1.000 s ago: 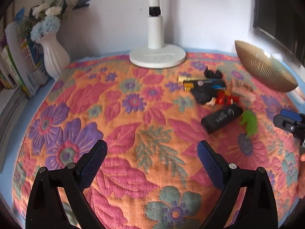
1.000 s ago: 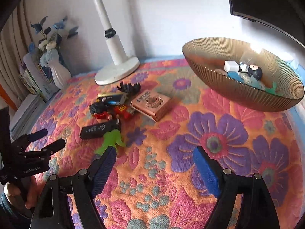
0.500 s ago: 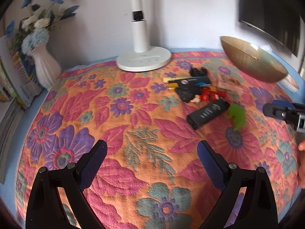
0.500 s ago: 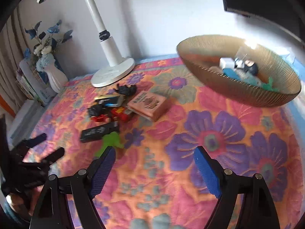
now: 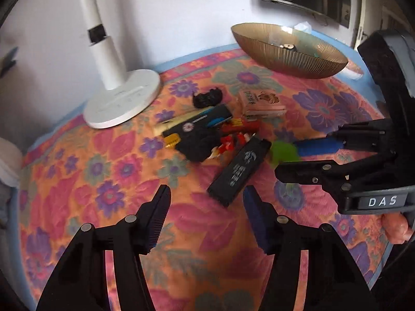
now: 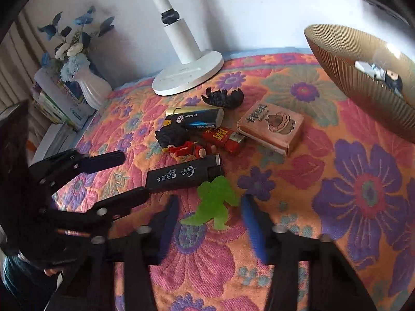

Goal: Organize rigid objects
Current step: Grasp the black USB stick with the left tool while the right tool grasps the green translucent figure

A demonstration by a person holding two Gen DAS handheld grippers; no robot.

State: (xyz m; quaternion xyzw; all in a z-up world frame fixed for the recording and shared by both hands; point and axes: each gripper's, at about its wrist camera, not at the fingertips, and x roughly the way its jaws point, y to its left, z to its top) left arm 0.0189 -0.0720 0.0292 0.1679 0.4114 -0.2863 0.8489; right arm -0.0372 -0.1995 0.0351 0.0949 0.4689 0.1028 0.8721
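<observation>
Black lighter – beside a "FASHION" one – lies untouched, both grippers' jaws apart, closing on nothing yet.

- The left gripper is built from black plastic linkage arms, each fitted with round silver rivets at the joints.
- Its fingers are faced with dark blue ribbed pads.
- The right gripper is made the same way: black arms, silver rivets, blue pads on the inner faces of the fingers.
- From the left wrist camera, a grey band lettered "DAS" in white is seen on the right gripper's black body, behind its fingers.
- Behind the left gripper's body, at the lower left of the right wrist view, a teal sleeve is worn by the person.
</observation>
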